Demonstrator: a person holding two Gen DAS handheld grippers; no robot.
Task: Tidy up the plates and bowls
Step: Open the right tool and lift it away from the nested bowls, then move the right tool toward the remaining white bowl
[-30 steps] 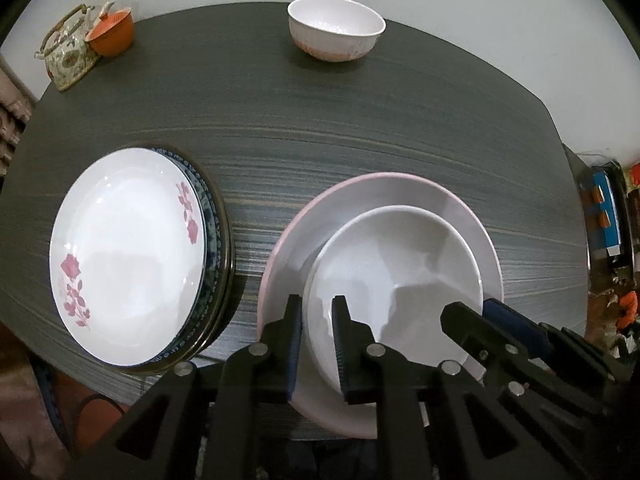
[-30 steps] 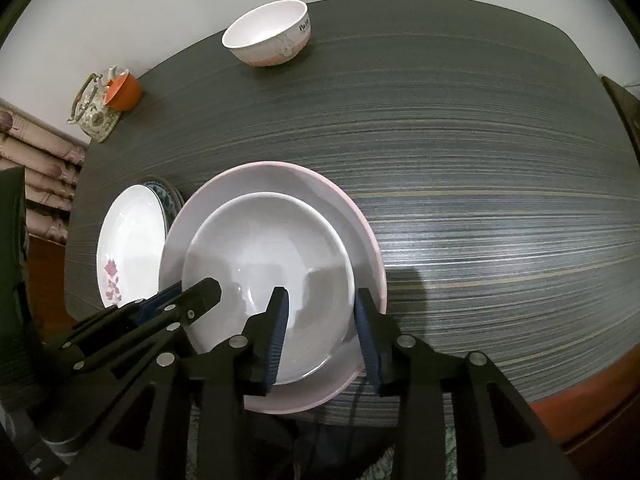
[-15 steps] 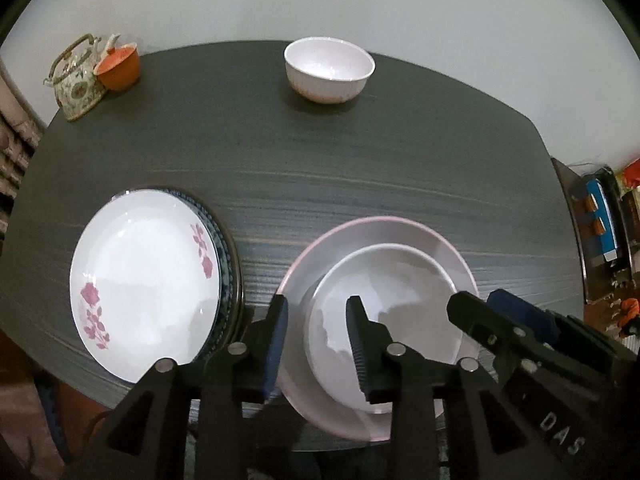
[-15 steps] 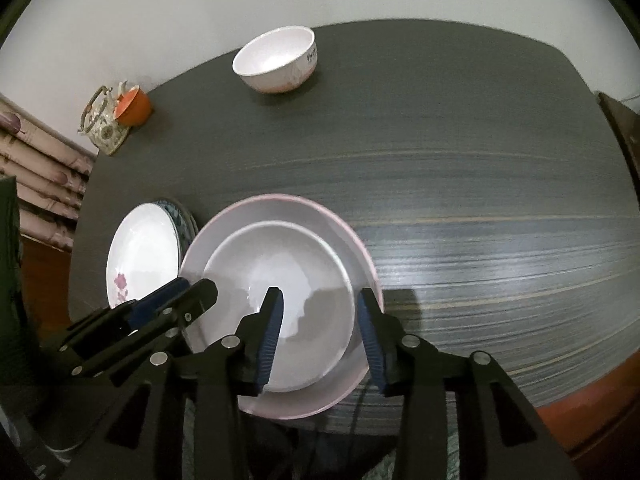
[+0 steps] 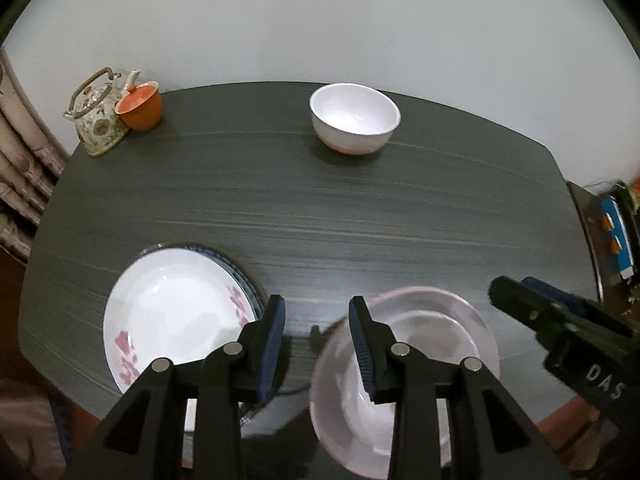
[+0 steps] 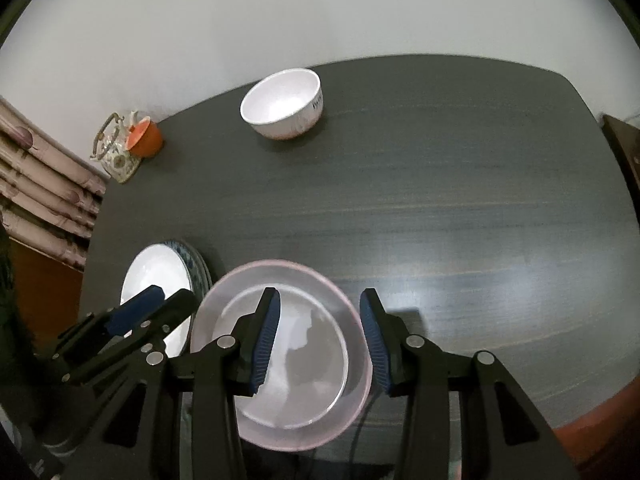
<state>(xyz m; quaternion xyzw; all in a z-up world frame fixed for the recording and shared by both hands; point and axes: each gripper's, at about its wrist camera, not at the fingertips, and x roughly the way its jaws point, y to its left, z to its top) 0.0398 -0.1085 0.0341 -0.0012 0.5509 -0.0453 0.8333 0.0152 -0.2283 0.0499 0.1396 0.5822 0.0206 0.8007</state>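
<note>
We see a dark wood-grain table [image 5: 320,216] against a plain pale wall [image 5: 320,20], with patterned curtains [image 6: 44,184] at far left.

**Right gripper above the nested dishes**

I see my right gripper [image 6: 320,316], jaws apart and holding nothing, above the white dish [image 6: 292,376] nested in the pink plate [image 6: 356,320]. The flowered plate stack [image 6: 160,276] sits just left of it; the bowl [image 6: 282,104] is well beyond.

Pink plate [image 5: 472,308] partly behind left gripper [image 5: 316,322], lettering on far bowl [image 6: 280,104] unreadable
</note>
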